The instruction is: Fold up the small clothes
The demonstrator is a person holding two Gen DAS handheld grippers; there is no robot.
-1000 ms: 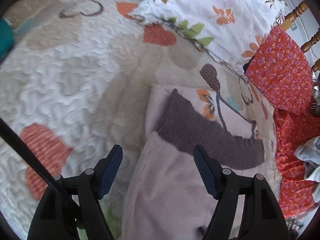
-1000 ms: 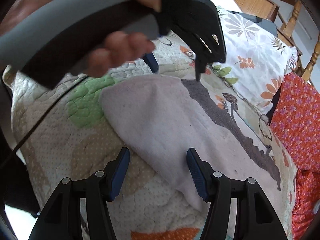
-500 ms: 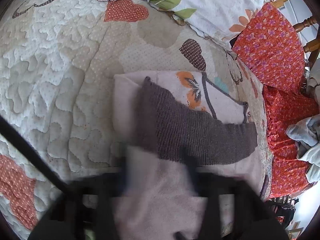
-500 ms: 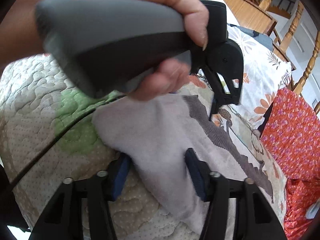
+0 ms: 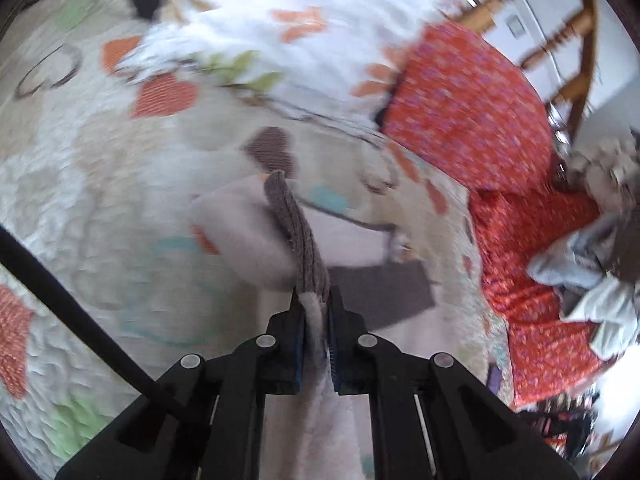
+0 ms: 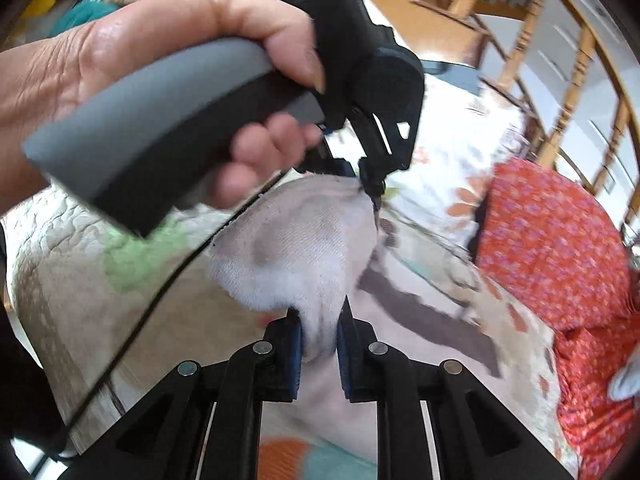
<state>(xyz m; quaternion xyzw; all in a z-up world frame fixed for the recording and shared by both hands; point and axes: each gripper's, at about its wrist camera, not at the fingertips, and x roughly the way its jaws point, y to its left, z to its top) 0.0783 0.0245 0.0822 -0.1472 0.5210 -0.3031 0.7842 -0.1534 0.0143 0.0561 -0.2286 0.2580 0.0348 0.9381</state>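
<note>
A small pale pink garment (image 5: pixel 244 236) with a dark grey ribbed band (image 5: pixel 298 236) is lifted off the quilted bedspread (image 5: pixel 80 168). My left gripper (image 5: pixel 316 320) is shut on its edge by the grey band. My right gripper (image 6: pixel 318 336) is shut on another part of the pale pink garment (image 6: pixel 304 248), which bunches up between the two grippers. In the right wrist view the left gripper (image 6: pixel 372 184) and the hand holding it fill the upper left, just above the cloth.
A white floral pillow (image 5: pixel 288 12) lies at the head of the bed. Red flowered cloth (image 5: pixel 472 112) covers the right side, with a pile of grey and white clothes (image 5: pixel 592 248) on it. A wooden bed frame (image 6: pixel 560 64) stands behind.
Both grippers have gone from open to shut on the pink garment and have lifted it off the quilt. The flat garment is now bunched and raised.
</note>
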